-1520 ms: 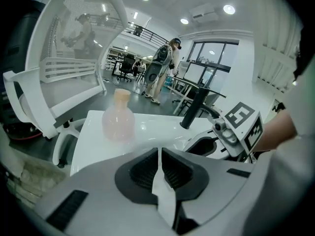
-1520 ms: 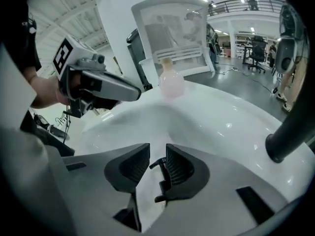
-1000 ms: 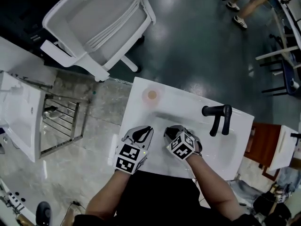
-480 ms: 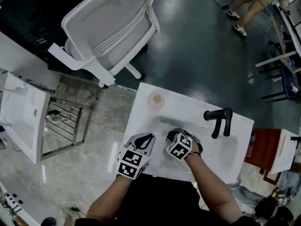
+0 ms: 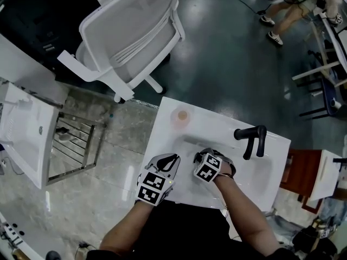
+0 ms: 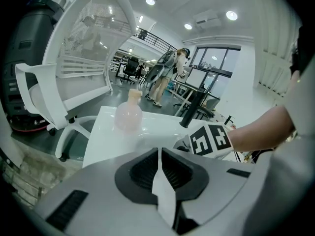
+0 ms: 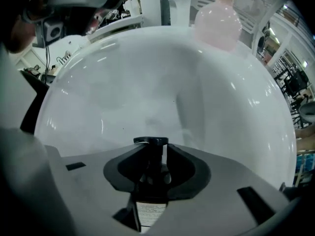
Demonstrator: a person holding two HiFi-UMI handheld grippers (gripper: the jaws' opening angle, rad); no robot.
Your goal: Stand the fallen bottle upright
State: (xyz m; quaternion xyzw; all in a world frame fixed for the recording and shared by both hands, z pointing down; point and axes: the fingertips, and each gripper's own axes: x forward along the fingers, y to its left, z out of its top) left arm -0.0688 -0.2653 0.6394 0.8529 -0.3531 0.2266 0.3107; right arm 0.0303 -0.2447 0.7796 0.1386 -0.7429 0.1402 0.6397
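A small dark bottle [image 7: 150, 181] with a black cap and a white label stands between the jaws of my right gripper [image 7: 152, 154], which points straight down into the white basin [image 7: 147, 82]. Its jaws have just been opening; a sliver of light shows beside the bottle's neck. In the head view my right gripper [image 5: 203, 158] hides the bottle. My left gripper [image 5: 165, 160] hovers beside it at the sink's near left. The left gripper [image 6: 158, 163] is shut with nothing between its pads.
A round pink bottle [image 5: 181, 115] stands upright on the sink's far left corner [image 5: 162, 123]. A black faucet [image 5: 250, 137] rises at the right rim. A white office chair [image 5: 130, 31] stands beyond the sink, a metal rack [image 5: 76, 142] to its left.
My right gripper has turned a little over the basin while staying in place. The left gripper has kept still. The head view has shifted slightly.
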